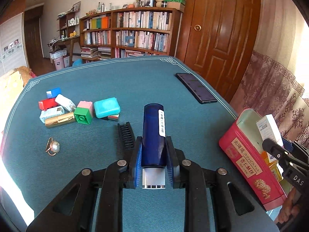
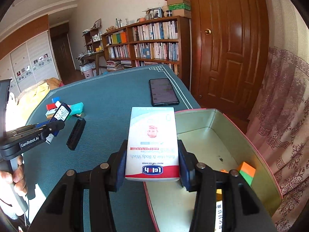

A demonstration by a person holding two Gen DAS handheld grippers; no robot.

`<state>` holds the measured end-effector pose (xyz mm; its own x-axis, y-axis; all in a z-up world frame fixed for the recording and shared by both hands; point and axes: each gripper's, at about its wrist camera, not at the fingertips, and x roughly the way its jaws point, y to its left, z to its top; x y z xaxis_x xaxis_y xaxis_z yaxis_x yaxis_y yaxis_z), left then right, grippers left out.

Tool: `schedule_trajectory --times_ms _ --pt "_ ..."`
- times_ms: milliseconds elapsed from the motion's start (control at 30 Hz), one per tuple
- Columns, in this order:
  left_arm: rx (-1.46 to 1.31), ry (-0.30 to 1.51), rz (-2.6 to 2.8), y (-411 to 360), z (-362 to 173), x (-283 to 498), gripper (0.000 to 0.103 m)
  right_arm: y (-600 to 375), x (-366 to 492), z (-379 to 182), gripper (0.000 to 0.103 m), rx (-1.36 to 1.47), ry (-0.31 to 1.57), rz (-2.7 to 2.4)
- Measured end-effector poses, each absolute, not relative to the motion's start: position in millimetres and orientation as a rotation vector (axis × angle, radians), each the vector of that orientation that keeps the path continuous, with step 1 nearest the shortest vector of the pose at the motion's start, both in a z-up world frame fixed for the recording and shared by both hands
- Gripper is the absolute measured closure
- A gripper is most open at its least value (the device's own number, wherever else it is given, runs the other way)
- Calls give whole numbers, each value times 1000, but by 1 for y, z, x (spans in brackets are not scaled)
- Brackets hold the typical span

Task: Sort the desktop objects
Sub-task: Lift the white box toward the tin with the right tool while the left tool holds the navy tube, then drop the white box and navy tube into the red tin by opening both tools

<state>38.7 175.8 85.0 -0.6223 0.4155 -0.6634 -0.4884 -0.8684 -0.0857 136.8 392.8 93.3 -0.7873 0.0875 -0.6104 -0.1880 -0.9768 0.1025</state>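
Right gripper (image 2: 152, 164) is clamped on the body wash box (image 2: 152, 143), long axis pointing away, poised at the near-left rim of the open tin (image 2: 216, 114), so it is the nearer hand. Left gripper (image 1: 153, 154) pinches the blue bottle (image 1: 153, 133), the tin off to its right.

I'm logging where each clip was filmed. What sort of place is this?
Most likely a home study or living room: a wooden bookshelf packed with books, a panelled wooden door, patterned curtains, and a table with a teal cloth.
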Motion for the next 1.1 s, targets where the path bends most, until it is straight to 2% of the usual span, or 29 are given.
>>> schedule_trajectory --times_ms 133,467,933,967,1000,1033,1100 --pt "-936 191 2398 209 90 49 79 412 149 95 52 -955 290 2813" --pt "-885 262 2246 282 99 77 79 446 170 102 52 -880 287 2760" --pt "-893 269 2073 345 95 100 79 472 181 90 52 -899 334 2686" --pt "-908 268 2065 347 93 99 77 474 182 88 52 -903 341 2680" --pt "-913 259 2062 347 92 100 67 476 182 88 50 -906 350 2677" --pt "-909 248 2066 347 92 99 50 477 183 87 43 -902 355 2674" --pt "-884 225 2103 341 93 99 37 478 186 88 31 -878 346 2666"
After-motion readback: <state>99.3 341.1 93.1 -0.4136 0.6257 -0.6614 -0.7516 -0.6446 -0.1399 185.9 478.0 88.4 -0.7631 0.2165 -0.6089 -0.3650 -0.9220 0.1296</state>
